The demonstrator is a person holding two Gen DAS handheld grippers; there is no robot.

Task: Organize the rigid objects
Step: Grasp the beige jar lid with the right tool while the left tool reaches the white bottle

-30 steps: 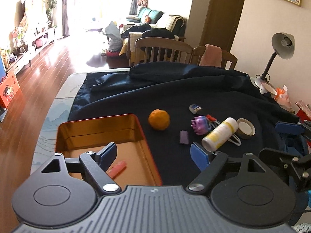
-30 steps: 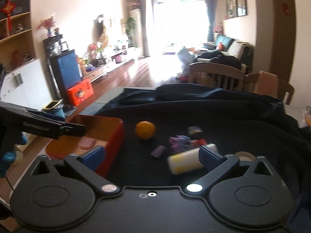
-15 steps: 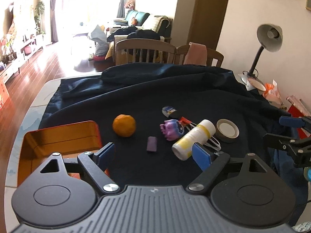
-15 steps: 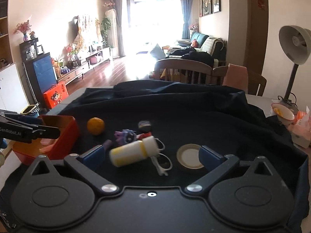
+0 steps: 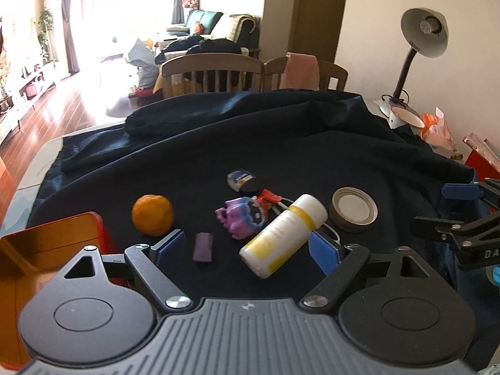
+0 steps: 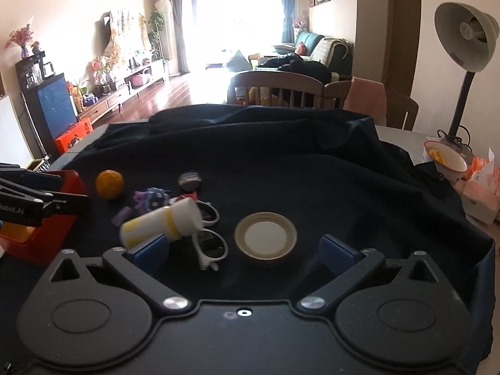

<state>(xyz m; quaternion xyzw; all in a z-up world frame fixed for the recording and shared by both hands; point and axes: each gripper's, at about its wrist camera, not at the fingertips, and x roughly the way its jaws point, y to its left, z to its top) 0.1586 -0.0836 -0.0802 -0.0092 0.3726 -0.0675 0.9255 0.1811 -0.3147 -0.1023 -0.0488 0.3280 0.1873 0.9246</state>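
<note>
I see both my left tool (image 5: 247,243) and right tool (image 6: 245,248) spread wide and empty above the white bottle (image 5: 282,234) and tape roll (image 6: 265,239).

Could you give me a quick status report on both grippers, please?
Left gripper open, empty. Right gripper open, empty, facing round tape roll. White-and-yellow bottle lies across white sunglasses. Red tin box at left.

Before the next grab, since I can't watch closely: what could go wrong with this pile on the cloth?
The white-and-yellow bottle lies on its side across the white sunglasses; lifting either could drag the other. The orange sits loose and may roll if the dark cloth gets tugged. Both the left gripper and right gripper are open above the pile and could bump each other.
</note>
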